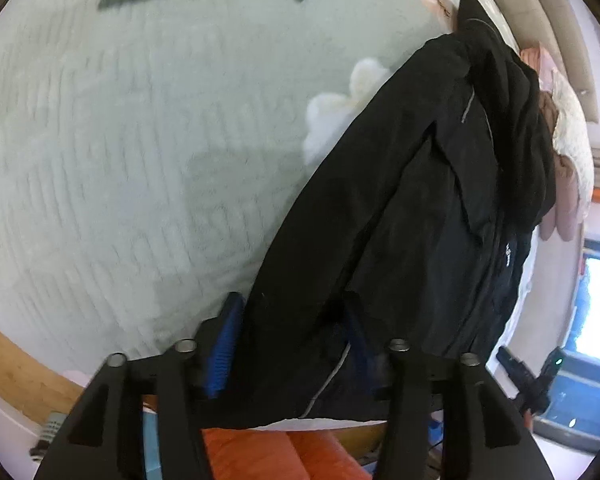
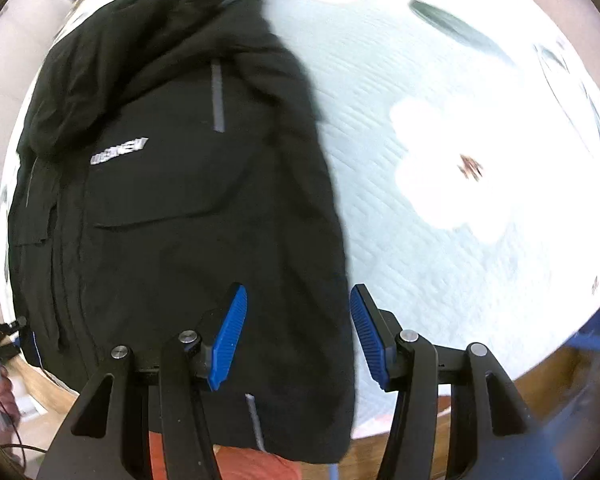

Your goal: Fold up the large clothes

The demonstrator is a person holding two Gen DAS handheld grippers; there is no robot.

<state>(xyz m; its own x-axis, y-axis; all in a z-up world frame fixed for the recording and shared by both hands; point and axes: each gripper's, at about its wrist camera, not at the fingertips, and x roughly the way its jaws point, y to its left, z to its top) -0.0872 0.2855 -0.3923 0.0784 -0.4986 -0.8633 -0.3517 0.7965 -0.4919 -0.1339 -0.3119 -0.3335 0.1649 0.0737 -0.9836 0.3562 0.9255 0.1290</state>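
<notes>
Both grippers parted over the hem of a black jacket (image 2: 180, 200)

The jacket lay lengthwise on the pale floral bedspread (image 2: 440, 240), hem overhanging the near edge — the left gripper (image 1: 292, 344) and right gripper (image 2: 298, 336) each straddled that hem, blue pads spread and not pinching, probably placed to grab it for a fold

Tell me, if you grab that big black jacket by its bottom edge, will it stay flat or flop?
The black jacket will probably flop: it already lies in soft wrinkles and bunches near the hood. It looks thick, with pocket flaps, so likely rather heavy. On the quilted bedspread it would probably drag, not slide.
</notes>
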